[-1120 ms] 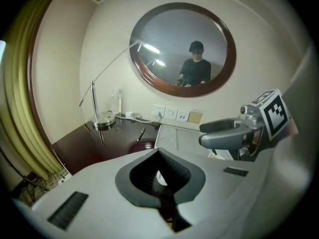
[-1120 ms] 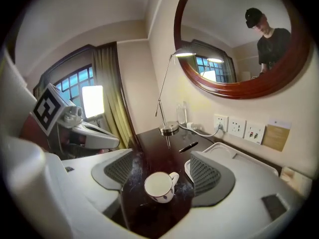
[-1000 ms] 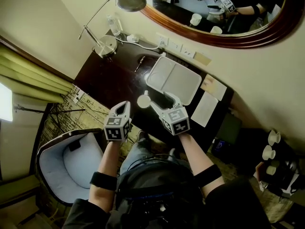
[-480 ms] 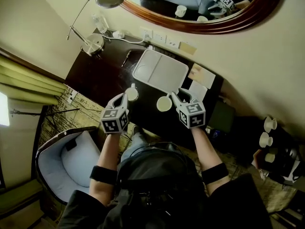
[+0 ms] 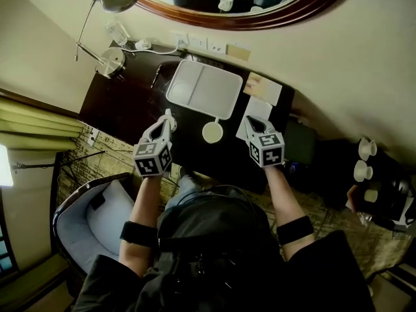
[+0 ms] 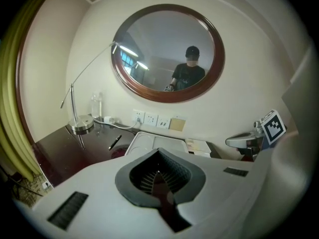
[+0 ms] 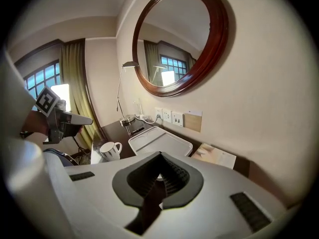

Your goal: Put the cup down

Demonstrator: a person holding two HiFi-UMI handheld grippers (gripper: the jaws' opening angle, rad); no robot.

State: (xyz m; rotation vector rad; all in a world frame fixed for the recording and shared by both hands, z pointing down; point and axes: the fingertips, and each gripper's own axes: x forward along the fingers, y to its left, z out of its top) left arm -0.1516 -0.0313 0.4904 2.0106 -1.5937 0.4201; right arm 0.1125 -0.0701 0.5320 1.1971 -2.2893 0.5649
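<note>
Cup (image 5: 212, 132): released, alone at desk (image 5: 130, 106) front edge.
Right gripper (image 5: 250, 120): pulled aside, angled down, jaws just closed, empty.
Left gripper (image 5: 168, 115): jaws together, empty.

Head view is dim for me: the only strong source is the window (image 5: 5, 164), blown out at the left edge. The dark tabletop (image 5: 130, 106) swallows detail, while the white tray (image 5: 203, 88) and pale wall (image 5: 338, 64) read brightest. Both gripper views are heavy fisheye with black vignetted corners and bent lines; the left claw (image 6: 158, 172) and right claw (image 7: 160, 176) fill the foreground soft and out of focus, shadowed in their notches. The mirror (image 6: 168, 52) throws back small bright ceiling strips, and I see the window clipped white in the right gripper view too.
</note>
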